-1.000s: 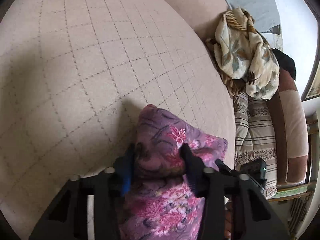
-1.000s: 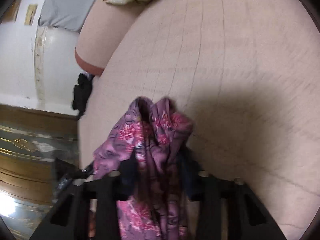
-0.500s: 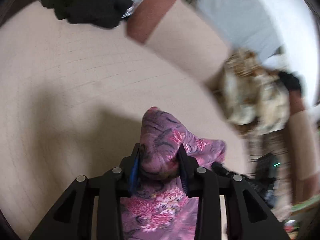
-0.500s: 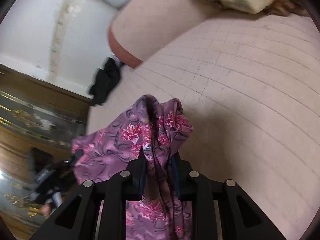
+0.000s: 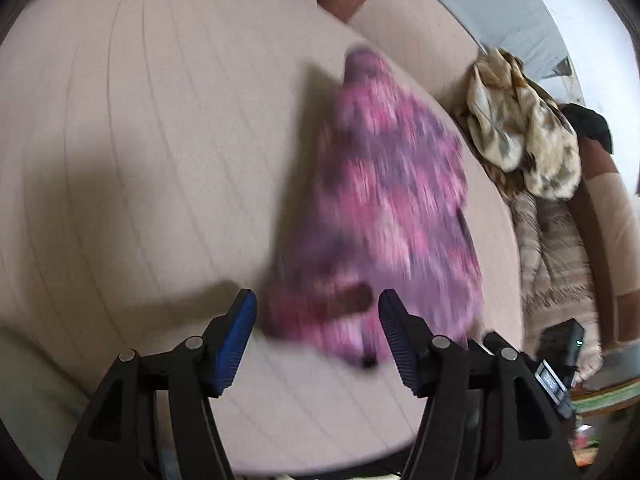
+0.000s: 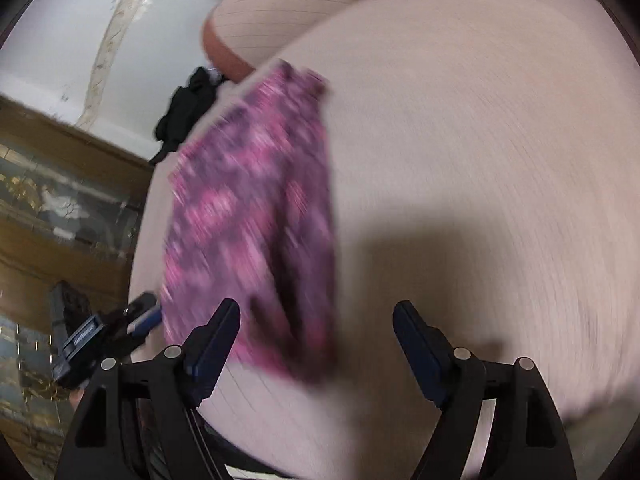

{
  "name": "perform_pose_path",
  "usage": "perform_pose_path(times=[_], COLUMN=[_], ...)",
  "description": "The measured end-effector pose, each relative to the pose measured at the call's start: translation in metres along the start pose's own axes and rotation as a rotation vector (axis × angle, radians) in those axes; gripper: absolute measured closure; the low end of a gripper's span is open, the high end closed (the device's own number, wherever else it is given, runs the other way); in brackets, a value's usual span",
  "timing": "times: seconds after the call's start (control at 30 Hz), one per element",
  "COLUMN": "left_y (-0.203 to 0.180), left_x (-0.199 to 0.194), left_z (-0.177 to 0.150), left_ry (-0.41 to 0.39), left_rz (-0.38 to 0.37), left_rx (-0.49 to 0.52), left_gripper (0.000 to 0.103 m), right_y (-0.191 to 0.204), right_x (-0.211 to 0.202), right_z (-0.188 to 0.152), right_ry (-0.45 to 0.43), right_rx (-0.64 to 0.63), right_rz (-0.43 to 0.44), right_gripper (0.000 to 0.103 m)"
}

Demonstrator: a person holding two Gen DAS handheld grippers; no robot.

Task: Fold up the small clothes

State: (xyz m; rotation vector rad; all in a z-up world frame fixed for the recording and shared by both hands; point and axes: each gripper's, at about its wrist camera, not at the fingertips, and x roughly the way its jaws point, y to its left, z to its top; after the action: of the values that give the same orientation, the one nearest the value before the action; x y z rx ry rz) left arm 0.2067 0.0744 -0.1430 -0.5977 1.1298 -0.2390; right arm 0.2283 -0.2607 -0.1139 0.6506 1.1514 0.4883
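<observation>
A small purple garment with pink flowers [image 5: 384, 208] lies spread on the beige quilted cushion [image 5: 140, 140], blurred by motion. My left gripper [image 5: 316, 320] is open, its fingers on either side of the garment's near edge without holding it. In the right wrist view the same garment [image 6: 256, 224] lies left of centre. My right gripper [image 6: 316, 332] is open and empty, with the garment's near edge by its left finger [image 6: 216, 340].
A cream and brown patterned cloth [image 5: 524, 124] is piled at the cushion's far right, over a striped blanket [image 5: 552, 256]. A black garment [image 6: 188, 112] lies by the sofa arm. The other gripper [image 6: 104, 336] shows at the left edge.
Both grippers have opened and let go of the purple garment. It has dropped onto the cushion and spread out ahead of the fingers.
</observation>
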Motion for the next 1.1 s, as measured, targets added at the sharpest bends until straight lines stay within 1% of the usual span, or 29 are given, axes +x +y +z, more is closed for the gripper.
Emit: perform_pose_path(times=[0.07,0.13,0.17,0.2,0.23,0.3,0.33,0.37,0.4,0.43,0.47,0.5,0.57,0.63,0.7,0.73,0.77,0.8,0.83,0.87,0.9,0.93,0.97,1.0,1.03,1.1], left_y=[-0.004,-0.005,-0.007,-0.007,-0.009,-0.011,-0.012,-0.013,-0.011,-0.007,-0.003,-0.001,-0.001,0.002,0.004,0.004,0.004,0.001,-0.001,-0.003,-0.004,-0.005,-0.006,-0.007,-0.009,-0.008], left_x=[-0.005,-0.015,-0.022,-0.025,-0.026,-0.021,-0.016,-0.006,0.006,0.015,0.017,0.011,-0.007,-0.009,-0.002,0.002,0.004,0.004,-0.001,-0.009,-0.015,-0.020,-0.024,-0.025,-0.022,-0.010], left_z=[-0.012,-0.014,-0.010,-0.008,-0.003,0.006,0.010,0.013,0.015,0.013,0.011,0.008,0.004,0.001,-0.001,-0.002,-0.003,-0.002,-0.002,-0.002,-0.002,-0.001,0.001,0.005,0.009,0.016], left_ry=[-0.030,-0.067,-0.098,-0.114,-0.123,-0.133,-0.126,-0.096,-0.042,0.017,0.046,0.037,0.000,0.019,0.039,0.046,0.042,0.038,0.028,0.004,-0.015,-0.038,-0.059,-0.069,-0.069,-0.052], left_rz=[0.003,-0.030,-0.040,-0.029,-0.008,0.036,0.050,0.070,0.077,0.065,0.060,0.045,-0.010,-0.035,-0.013,0.010,0.036,0.045,0.048,0.037,0.028,0.021,0.022,0.029,0.041,0.067], left_rx=[0.000,-0.017,-0.019,-0.016,-0.006,0.015,0.031,0.058,0.065,0.055,0.035,0.019,0.036,0.029,0.030,0.037,0.048,0.052,0.058,0.071,0.080,0.089,0.096,0.101,0.106,0.105], left_gripper=[0.041,0.041,0.041,0.040,0.040,0.040,0.040,0.041,0.059,0.075,0.094,0.094,0.094,0.091,0.081,0.080,0.080,0.079,0.077,0.069,0.054,0.045,0.036,0.036,0.036,0.036], right_y=[-0.003,0.008,0.015,0.019,0.028,0.039,0.043,0.044,0.043,0.041,0.043,0.045,0.053,0.062,0.059,0.054,0.048,0.042,0.039,0.043,0.046,0.048,0.048,0.046,0.044,0.034], right_x=[-0.009,-0.012,-0.014,-0.017,-0.018,-0.016,-0.010,-0.001,0.008,0.018,0.028,0.031,0.020,0.000,-0.008,0.001,0.013,0.028,0.030,0.024,0.019,0.010,0.005,0.001,0.000,0.010], right_z=[-0.008,-0.002,0.003,0.005,0.009,0.015,0.017,0.019,0.019,0.019,0.018,0.016,0.010,0.005,0.000,0.000,-0.002,-0.002,-0.002,-0.002,-0.002,-0.003,-0.003,-0.004,-0.004,-0.002], right_ry=[-0.022,-0.041,-0.054,-0.061,-0.064,-0.053,-0.035,-0.009,0.017,0.044,0.087,0.109,0.091,0.059,0.037,0.046,0.078,0.121,0.118,0.092,0.075,0.038,0.011,-0.010,-0.011,0.031], right_rx=[0.017,-0.012,-0.022,-0.025,-0.033,-0.056,-0.070,-0.071,-0.062,-0.051,-0.057,-0.067,-0.091,-0.127,-0.120,-0.133,-0.147,-0.142,-0.123,-0.125,-0.136,-0.144,-0.139,-0.128,-0.112,-0.071], right_rz=[-0.002,-0.007,-0.011,0.003,0.035,0.058,0.066,0.067,0.055,0.032,0.016,0.009,-0.015,-0.062,-0.113,-0.167,-0.213,-0.230,-0.203,-0.172,-0.155,-0.148,-0.149,-0.138,-0.103,-0.080], right_gripper=[0.020,0.022,0.024,0.025,0.026,0.031,0.033,0.038,0.044,0.063,0.087,0.094,0.097,0.097,0.097,0.097,0.096,0.096,0.093,0.085,0.074,0.044,0.026,0.024,0.024,0.024])
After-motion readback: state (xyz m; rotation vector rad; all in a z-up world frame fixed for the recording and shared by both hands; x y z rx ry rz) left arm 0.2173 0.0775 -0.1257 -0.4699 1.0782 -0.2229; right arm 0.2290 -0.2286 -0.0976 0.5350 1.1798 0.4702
